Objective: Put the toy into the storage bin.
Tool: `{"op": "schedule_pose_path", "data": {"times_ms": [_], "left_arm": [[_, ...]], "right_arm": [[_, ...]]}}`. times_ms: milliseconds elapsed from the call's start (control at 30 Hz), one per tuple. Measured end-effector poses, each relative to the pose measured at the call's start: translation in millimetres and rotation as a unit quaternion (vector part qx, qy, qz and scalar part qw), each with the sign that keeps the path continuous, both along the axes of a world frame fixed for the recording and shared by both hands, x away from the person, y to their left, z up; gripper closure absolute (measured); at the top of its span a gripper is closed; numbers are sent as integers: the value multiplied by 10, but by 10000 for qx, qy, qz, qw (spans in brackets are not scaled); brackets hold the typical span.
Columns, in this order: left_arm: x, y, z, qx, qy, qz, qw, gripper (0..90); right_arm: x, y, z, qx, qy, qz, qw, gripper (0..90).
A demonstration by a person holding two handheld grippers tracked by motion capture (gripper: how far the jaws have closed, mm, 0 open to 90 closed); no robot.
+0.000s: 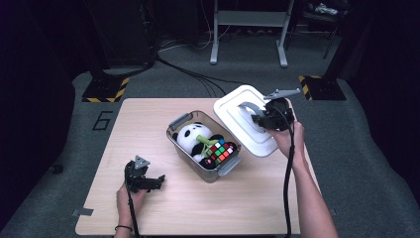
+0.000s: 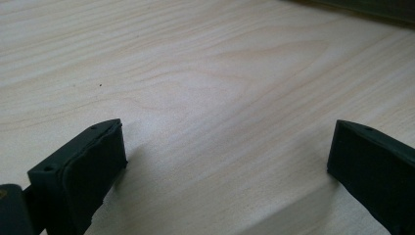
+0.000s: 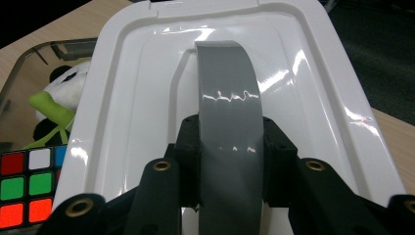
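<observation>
Since my left gripper point(image 1: 159, 181) had nothing to do yet, I had it parked low over the bare wood at the near left of the table point(image 1: 237, 208), jaws spread wide apart with only grain between them. My left hand point(image 1: 130, 199) sat relaxed near the table's front edge, pointing the tool toward the middle.

In the middle sat the clear bin point(image 1: 183, 144) with the panda plush point(image 1: 190, 136) and the colour cube point(image 1: 221, 151) inside, open on top.

Over on the right I had the white lid point(image 3: 127, 98) by its grey handle point(image 3: 227, 122), right gripper point(image 1: 257, 119) clamped shut across the strap so the lid wouldn't swing. It hung tilted just beside the bin's far right rim, looked like partly over it. My right forearm reached well forward, wrist bent inward toward the bin, probably the easiest angle for lining the lid up over the opening.
</observation>
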State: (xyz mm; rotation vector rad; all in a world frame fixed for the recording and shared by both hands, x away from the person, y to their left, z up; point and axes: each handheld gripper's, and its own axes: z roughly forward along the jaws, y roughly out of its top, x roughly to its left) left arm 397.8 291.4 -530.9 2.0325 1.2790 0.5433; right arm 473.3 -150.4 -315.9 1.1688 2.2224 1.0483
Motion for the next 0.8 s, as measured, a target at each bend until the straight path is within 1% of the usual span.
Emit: {"op": "schedule_pose_path", "data": {"times_ms": [33,67,133,200,300,333,367,400,433,467,533,700,800], "left_arm": [[1,3,8,18,39,-17,10000,7],[1,1,2,1,2,-5,10000,7],[-1,8,9,50,46,-43,10000,7],[-3,11,8,75,52,-64,9999,7],[-3,11,8,73,52,-63,9999,7],[-3,12,14,82,89,-73,9999,7],[-1,12,14,81,85,-75,9999,8],[0,13,14,84,87,-88,9999,8],[0,13,14,93,75,-88,9999,9],[-3,8,10,78,51,-65,9999,11],[-3,6,7,81,32,-52,9999,12],[0,10,9,107,24,-74,9999,12],[1,8,6,88,4,-58,9999,12]], "right_arm": [[-4,19,5,18,18,-12,10000,664],[0,29,9,-28,-14,66,10000,665],[10,69,20,-16,6,96,10000,665],[19,102,30,34,33,109,9999,664],[29,139,39,43,39,182,9998,664],[26,159,41,71,47,169,9998,664],[26,171,37,30,42,223,9997,664],[25,183,35,27,74,214,9997,664],[38,193,29,-17,46,257,9997,665],[33,207,29,11,85,215,9997,665],[23,228,38,1,89,240,9997,664],[8,308,81,-10,80,330,9994,665],[8,379,111,-5,114,399,9991,664]]}}
